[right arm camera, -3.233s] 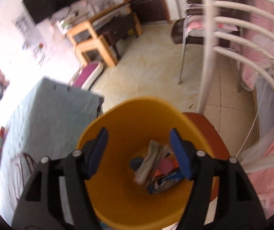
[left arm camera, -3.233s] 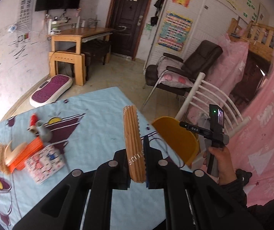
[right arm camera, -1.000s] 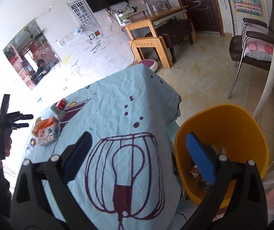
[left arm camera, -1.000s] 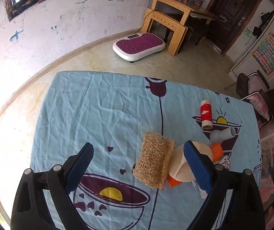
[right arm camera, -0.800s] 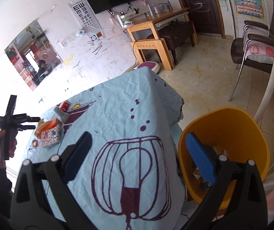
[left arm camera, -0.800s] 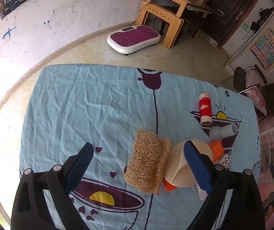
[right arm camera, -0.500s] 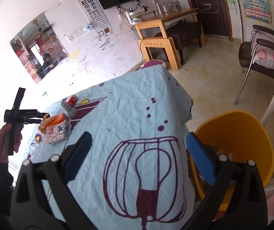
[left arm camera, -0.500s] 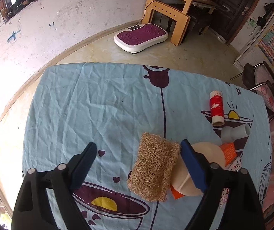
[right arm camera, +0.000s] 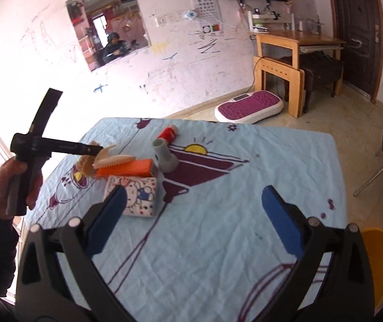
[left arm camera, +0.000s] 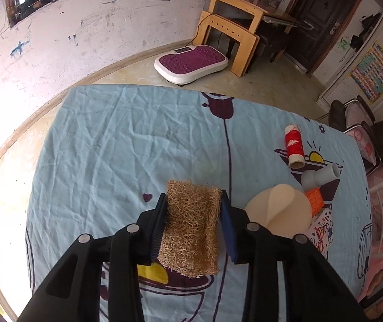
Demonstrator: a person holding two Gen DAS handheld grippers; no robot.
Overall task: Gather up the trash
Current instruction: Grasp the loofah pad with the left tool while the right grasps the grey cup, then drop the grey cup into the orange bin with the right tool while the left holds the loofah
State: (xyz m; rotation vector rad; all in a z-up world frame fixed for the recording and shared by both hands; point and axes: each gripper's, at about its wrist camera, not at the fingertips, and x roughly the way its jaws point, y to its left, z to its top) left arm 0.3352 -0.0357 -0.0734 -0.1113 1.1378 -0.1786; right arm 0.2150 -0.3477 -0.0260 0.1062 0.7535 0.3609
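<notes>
A tan loofah pad (left arm camera: 191,228) lies on the blue tablecloth (left arm camera: 127,145). My left gripper (left arm camera: 192,194) points down over it, its jaws closing, and both blue pads touch the pad's long sides. In the right wrist view the left gripper (right arm camera: 95,149) reaches the same loofah pad (right arm camera: 85,165) from the left, held by a hand (right arm camera: 11,185). My right gripper (right arm camera: 193,191) hangs open above the cloth with nothing between its fingers. The yellow bin (right arm camera: 376,257) shows at the lower right edge.
Beside the loofah lie a beige disc (left arm camera: 277,212), an orange box (left arm camera: 316,201), a patterned carton (right arm camera: 135,196), a grey pipe fitting (right arm camera: 164,155) and a red thread spool (left arm camera: 294,145). A purple floor pad (left arm camera: 191,61) and wooden desk (left arm camera: 234,24) stand beyond the table.
The left jaws have come together onto the loofah pad's sides. The right gripper has swung from the yellow bin toward the pile on the table.
</notes>
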